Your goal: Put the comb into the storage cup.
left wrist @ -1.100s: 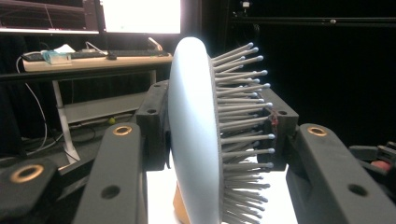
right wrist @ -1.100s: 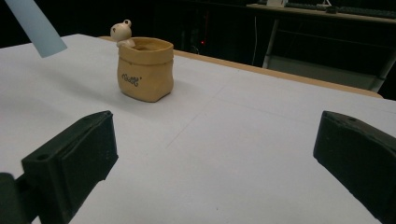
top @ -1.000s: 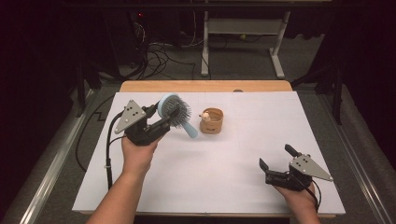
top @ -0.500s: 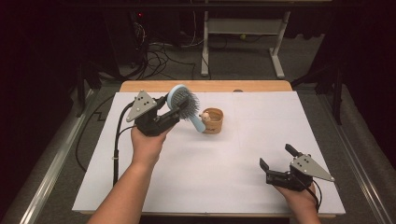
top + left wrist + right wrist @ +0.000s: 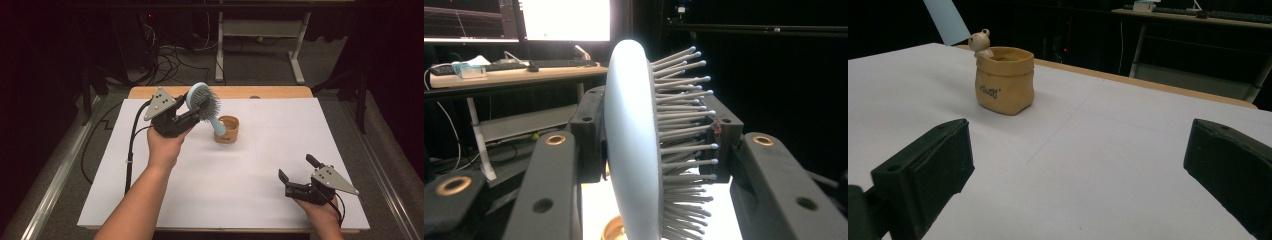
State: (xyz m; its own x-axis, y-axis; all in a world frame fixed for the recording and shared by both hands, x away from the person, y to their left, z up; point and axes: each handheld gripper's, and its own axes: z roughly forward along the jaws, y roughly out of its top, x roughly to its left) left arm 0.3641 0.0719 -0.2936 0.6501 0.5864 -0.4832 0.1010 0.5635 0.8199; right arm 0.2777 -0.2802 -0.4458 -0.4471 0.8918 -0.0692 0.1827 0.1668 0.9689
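Upper centre: my left gripper grips the brush aloft, handle tip above the pot; insertion presumably remains. Lower right: my right gripper rests, jaws apart, empty.

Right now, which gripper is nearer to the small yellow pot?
Left. The left gripper, shut on the blue hairbrush, hangs just beside the yellow pot. The right gripper rests open at the table's near right corner, far from it.

Hairbrush in left claw, just left of pot.
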